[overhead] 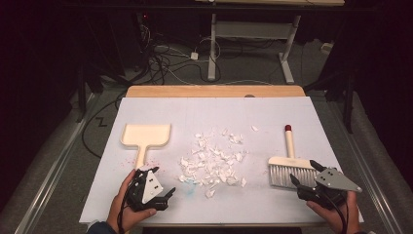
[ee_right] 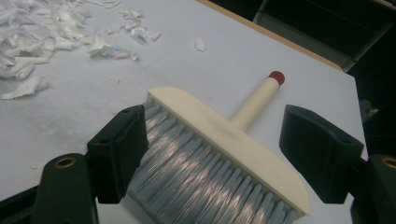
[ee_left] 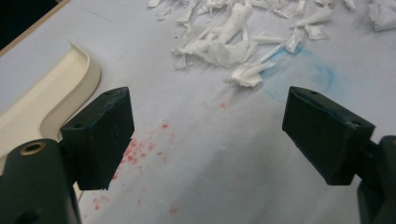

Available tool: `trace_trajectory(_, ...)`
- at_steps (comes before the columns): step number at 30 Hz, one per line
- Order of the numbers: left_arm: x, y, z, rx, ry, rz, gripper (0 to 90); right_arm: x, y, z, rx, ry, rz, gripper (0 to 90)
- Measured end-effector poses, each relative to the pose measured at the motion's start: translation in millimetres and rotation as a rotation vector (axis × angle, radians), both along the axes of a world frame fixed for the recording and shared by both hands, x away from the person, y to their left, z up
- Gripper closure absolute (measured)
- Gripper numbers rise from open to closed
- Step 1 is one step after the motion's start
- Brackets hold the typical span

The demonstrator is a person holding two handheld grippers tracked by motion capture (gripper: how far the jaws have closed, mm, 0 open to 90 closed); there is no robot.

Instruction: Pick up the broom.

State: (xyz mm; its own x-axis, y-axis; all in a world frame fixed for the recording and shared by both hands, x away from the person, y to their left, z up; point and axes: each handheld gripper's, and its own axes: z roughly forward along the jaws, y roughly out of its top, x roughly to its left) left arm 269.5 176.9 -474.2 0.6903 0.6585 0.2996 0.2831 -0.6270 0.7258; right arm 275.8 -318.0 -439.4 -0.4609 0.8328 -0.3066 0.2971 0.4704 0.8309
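Cream plastic dustpan [overhead: 146, 135]; cream-backed brush [overhead: 290, 163] with grey bristles and red-tipped handle. White shredded paper scraps [overhead: 213, 158] on pale grey tabletop [overhead: 272, 117], flecked with red specks and a blue smudge. Black fingers [ee_left: 100, 135].

- We see a tabletop [overhead: 146, 204] under a white sheet, with a wooden edge [overhead: 214, 91] showing at the far side.
- We note red specks [ee_left: 140, 151] and a faint blue ring stain [ee_left: 308, 74] on the sheet.
- We see tangled cables [overhead: 165, 61] on the grey floor [overhead: 253, 63] behind the tabletop.
- We see white legs of another desk [overhead: 287, 48] farther back; the surroundings are dark.
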Motion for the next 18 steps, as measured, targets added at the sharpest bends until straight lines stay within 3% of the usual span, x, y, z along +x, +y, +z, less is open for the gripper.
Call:
trace_trajectory(2, 1.8, -2.7, -1.2, 0.002, 0.003, -0.010, 15.9, -0.3, -1.5, -0.9, -0.015, 0.005, -0.014, 24.3)
trace_trajectory(7, 0.9, -2.8, -1.2, 0.003, 0.002, -0.017, 15.9, 0.9, -6.6, 1.3, 0.012, 0.000, -0.052, 24.0)
trace_trajectory(11, 2.0, -3.5, -1.0, 0.000, 0.004, -0.017, 15.9, 4.6, -7.1, 3.6, -0.009, -0.007, -0.064, 23.2)
trace_trajectory(18, 2.6, -4.0, -2.3, 0.010, 0.011, -0.018, 15.9, 28.6, -8.0, 14.1, 0.016, 0.010, -0.128, 21.0)
